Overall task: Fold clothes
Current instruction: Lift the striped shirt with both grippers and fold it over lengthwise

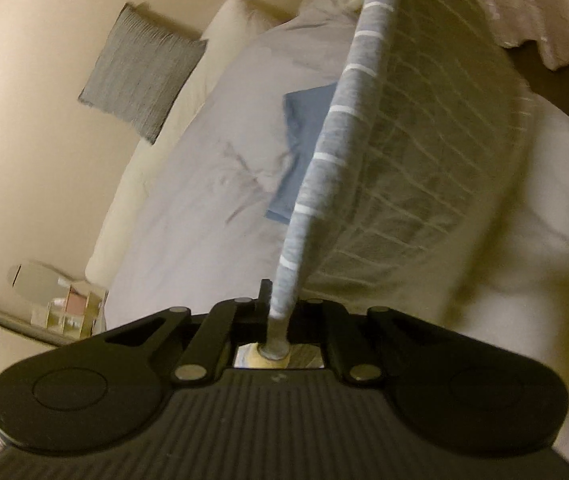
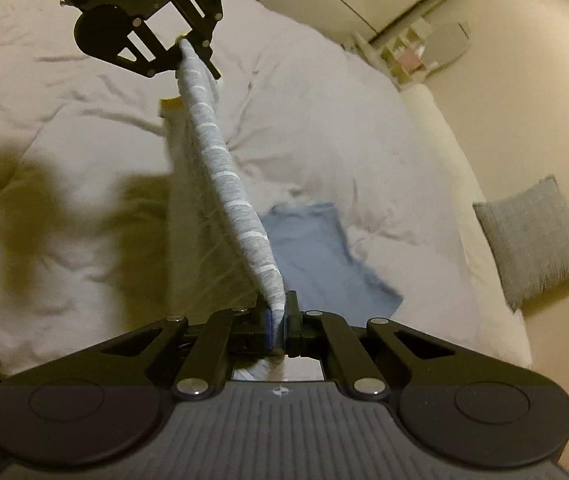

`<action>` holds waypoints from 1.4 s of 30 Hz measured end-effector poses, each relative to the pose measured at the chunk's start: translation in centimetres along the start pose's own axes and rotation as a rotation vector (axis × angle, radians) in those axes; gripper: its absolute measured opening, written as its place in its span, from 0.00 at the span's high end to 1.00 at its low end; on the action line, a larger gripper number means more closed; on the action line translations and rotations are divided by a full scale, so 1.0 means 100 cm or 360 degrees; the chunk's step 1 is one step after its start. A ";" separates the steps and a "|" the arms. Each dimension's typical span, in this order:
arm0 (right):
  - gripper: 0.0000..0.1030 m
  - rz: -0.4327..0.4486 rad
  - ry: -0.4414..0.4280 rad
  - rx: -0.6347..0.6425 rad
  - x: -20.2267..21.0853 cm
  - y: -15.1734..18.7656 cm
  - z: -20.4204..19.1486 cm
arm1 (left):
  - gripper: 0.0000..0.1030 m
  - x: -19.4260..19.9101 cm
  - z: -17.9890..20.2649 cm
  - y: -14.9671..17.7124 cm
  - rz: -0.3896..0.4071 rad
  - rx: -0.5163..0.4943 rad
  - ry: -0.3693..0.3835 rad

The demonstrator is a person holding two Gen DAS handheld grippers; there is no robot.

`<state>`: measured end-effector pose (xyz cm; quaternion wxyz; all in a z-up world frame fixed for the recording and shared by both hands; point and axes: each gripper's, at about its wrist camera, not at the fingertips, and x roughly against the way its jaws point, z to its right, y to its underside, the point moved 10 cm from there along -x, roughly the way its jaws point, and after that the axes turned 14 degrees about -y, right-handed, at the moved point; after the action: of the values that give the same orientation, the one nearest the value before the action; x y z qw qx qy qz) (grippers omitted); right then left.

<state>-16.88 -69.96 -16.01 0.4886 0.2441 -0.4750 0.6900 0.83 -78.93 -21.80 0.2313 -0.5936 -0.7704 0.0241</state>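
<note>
A: Two grippers share one garment: a grey knit cloth with thin white stripes (image 2: 228,184), stretched taut in the air above the bed.

B: How are the fingers set?

A: The right gripper (image 2: 278,316) has its fingers clenched on one end of the striped cloth. The left gripper (image 1: 274,312) is clamped on the other end, the fabric bunched into a narrow roll between its fingers. From the right wrist view the left gripper (image 2: 188,46) shows at the far end of the cloth.

B: What lies below?

A: A rumpled white duvet (image 2: 324,120) covers the bed, soft and creased. A folded light blue garment (image 2: 316,248) lies flat on it, just under the hanging stripe. A grey ribbed square cushion (image 2: 534,240) sits near the bed's edge, well apart from the cloth.

B: Room to move?

A: The duvet on the left of the cloth is bare, with shadows only. An oval mirror (image 1: 36,282) stands beyond the bed corner.

B: Any writing?

A: Only a small emblem on the gripper body; unreadable.
</note>
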 end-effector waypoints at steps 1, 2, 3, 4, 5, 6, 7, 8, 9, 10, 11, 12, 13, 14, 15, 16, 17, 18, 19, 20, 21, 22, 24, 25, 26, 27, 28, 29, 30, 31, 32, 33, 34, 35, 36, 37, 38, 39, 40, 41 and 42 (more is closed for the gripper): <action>1.00 0.0015 -0.0011 0.0015 0.001 0.001 0.012 | 0.96 -0.003 -0.008 -0.008 -0.0020 0.0018 -0.0012; 1.00 0.0032 -0.0021 0.0031 0.001 0.003 0.025 | 0.96 -0.007 -0.015 -0.015 -0.0040 0.0036 -0.0023; 1.00 0.0053 -0.0029 0.0050 -0.001 0.004 0.040 | 0.96 -0.010 -0.023 -0.023 -0.0059 0.0054 -0.0035; 1.00 0.0076 -0.0035 0.0072 -0.005 0.004 0.058 | 0.96 -0.013 -0.030 -0.030 -0.0079 0.0073 -0.0046; 1.00 0.0102 -0.0038 0.0096 -0.010 0.005 0.079 | 0.96 -0.017 -0.038 -0.038 -0.0099 0.0091 -0.0058; 1.00 0.0133 -0.0027 0.0124 -0.015 0.005 0.102 | 0.96 -0.028 -0.048 -0.046 -0.0127 0.0094 -0.0098; 1.00 0.0164 -0.0009 0.0154 -0.020 0.003 0.123 | 0.96 -0.040 -0.059 -0.055 -0.0155 0.0111 -0.0151; 1.00 0.0201 0.0015 0.0185 -0.025 0.001 0.146 | 0.96 -0.052 -0.071 -0.064 -0.0183 0.0129 -0.0205; 1.00 0.0249 0.0051 0.0219 -0.030 -0.002 0.171 | 0.96 -0.061 -0.082 -0.072 -0.0206 0.0149 -0.0259; 1.00 0.0292 0.0094 0.0251 -0.035 -0.005 0.193 | 0.96 -0.070 -0.089 -0.079 -0.0224 0.0165 -0.0314; 1.00 0.0331 0.0140 0.0281 -0.039 -0.007 0.210 | 0.96 -0.079 -0.095 -0.086 -0.0241 0.0180 -0.0370; 1.00 0.0370 0.0187 0.0311 -0.044 -0.008 0.228 | 0.96 -0.088 -0.093 -0.091 -0.0261 0.0203 -0.0394; 1.00 0.0409 0.0233 0.0341 -0.048 -0.009 0.245 | 0.96 -0.098 -0.090 -0.096 -0.0280 0.0226 -0.0417; 1.00 0.0447 0.0280 0.0372 -0.052 -0.011 0.262 | 0.96 -0.109 -0.070 -0.096 -0.0298 0.0233 -0.0395; 1.00 0.0473 0.0314 0.0393 -0.059 -0.009 0.273 | 0.95 -0.120 -0.048 -0.095 -0.0316 0.0238 -0.0370; 0.99 0.0477 0.0328 0.0402 -0.070 -0.001 0.276 | 0.93 -0.131 -0.026 -0.094 -0.0334 0.0244 -0.0345; 0.99 0.0474 0.0332 0.0408 -0.085 0.009 0.276 | 0.93 -0.142 -0.005 -0.094 -0.0352 0.0250 -0.0320; 0.99 0.0459 0.0321 0.0411 -0.106 0.024 0.270 | 0.93 -0.153 0.017 -0.093 -0.0369 0.0255 -0.0295; 0.99 0.0445 0.0310 0.0413 -0.127 0.039 0.265 | 0.92 -0.161 0.045 -0.088 -0.0373 0.0238 -0.0260; 0.99 0.0425 0.0293 0.0414 -0.150 0.055 0.259 | 0.92 -0.169 0.074 -0.082 -0.0376 0.0219 -0.0226; 1.00 0.0395 0.0268 0.0417 -0.175 0.073 0.249 | 0.90 -0.176 0.102 -0.076 -0.0379 0.0201 -0.0191; 1.00 0.0362 0.0241 0.0421 -0.200 0.090 0.237 | 0.90 -0.184 0.131 -0.070 -0.0381 0.0182 -0.0156; 1.00 0.0306 0.0198 0.0433 -0.245 0.123 0.213 | 0.89 -0.181 0.156 -0.060 -0.0365 0.0176 -0.0216; 1.00 0.0297 0.0200 0.0444 -0.258 0.135 0.202 | 0.89 -0.178 0.164 -0.057 -0.0345 0.0170 -0.0252; 1.00 0.0296 0.0211 0.0454 -0.270 0.146 0.193 | 0.89 -0.177 0.167 -0.057 -0.0327 0.0162 -0.0290; 1.00 0.0307 0.0236 0.0459 -0.276 0.153 0.186 | 0.89 -0.174 0.169 -0.055 -0.0310 0.0155 -0.0328; 1.00 0.0317 0.0266 0.0463 -0.279 0.158 0.180 | 0.88 -0.173 0.168 -0.056 -0.0291 0.0154 -0.0358; 0.99 0.0323 0.0297 0.0473 -0.283 0.163 0.175 | 0.86 -0.171 0.167 -0.056 -0.0275 0.0157 -0.0388; 0.99 0.0323 0.0332 0.0490 -0.286 0.167 0.172 | 0.84 -0.174 0.167 -0.058 -0.0268 0.0157 -0.0409; 0.99 0.0322 0.0351 0.0497 -0.288 0.170 0.168 | 0.84 -0.177 0.166 -0.060 -0.0264 0.0156 -0.0417; 0.99 0.0323 0.0346 0.0484 -0.291 0.171 0.167 | 0.84 -0.180 0.166 -0.063 -0.0261 0.0154 -0.0425; 1.00 0.0327 0.0347 0.0478 -0.291 0.173 0.167 | 0.86 -0.183 0.166 -0.063 -0.0258 0.0151 -0.0424; 1.00 0.0326 0.0354 0.0485 -0.292 0.174 0.167 | 0.88 -0.185 0.165 -0.064 -0.0255 0.0148 -0.0423; 1.00 0.0330 0.0363 0.0487 -0.291 0.173 0.168 | 0.89 -0.189 0.163 -0.064 -0.0249 0.0147 -0.0414; 1.00 0.0335 0.0373 0.0490 -0.290 0.173 0.170 | 0.89 -0.191 0.161 -0.064 -0.0239 0.0148 -0.0416; 1.00 0.0345 0.0391 0.0496 -0.287 0.171 0.172 | 0.89 -0.193 0.159 -0.063 -0.0229 0.0149 -0.0419; 1.00 0.0367 0.0423 0.0504 -0.279 0.168 0.173 | 0.89 -0.191 0.161 -0.062 -0.0225 0.0139 -0.0417; 1.00 0.0386 0.0447 0.0502 -0.269 0.167 0.172 | 0.89 -0.191 0.164 -0.060 -0.0229 0.0135 -0.0409; 1.00 0.0395 0.0453 0.0492 -0.262 0.167 0.168 | 0.89 -0.192 0.166 -0.058 -0.0235 0.0130 -0.0401; 1.00 0.0394 0.0449 0.0490 -0.258 0.168 0.163 | 0.89 -0.191 0.169 -0.057 -0.0240 0.0124 -0.0396; 1.00 0.0378 0.0426 0.0502 -0.260 0.172 0.155 | 0.89 -0.191 0.171 -0.056 -0.0243 0.0114 -0.0399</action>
<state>-23.91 -96.57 -37.37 0.4186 0.1662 -0.3177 0.8344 -7.25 -94.21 -41.56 0.1553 -0.5170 -0.8348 0.1079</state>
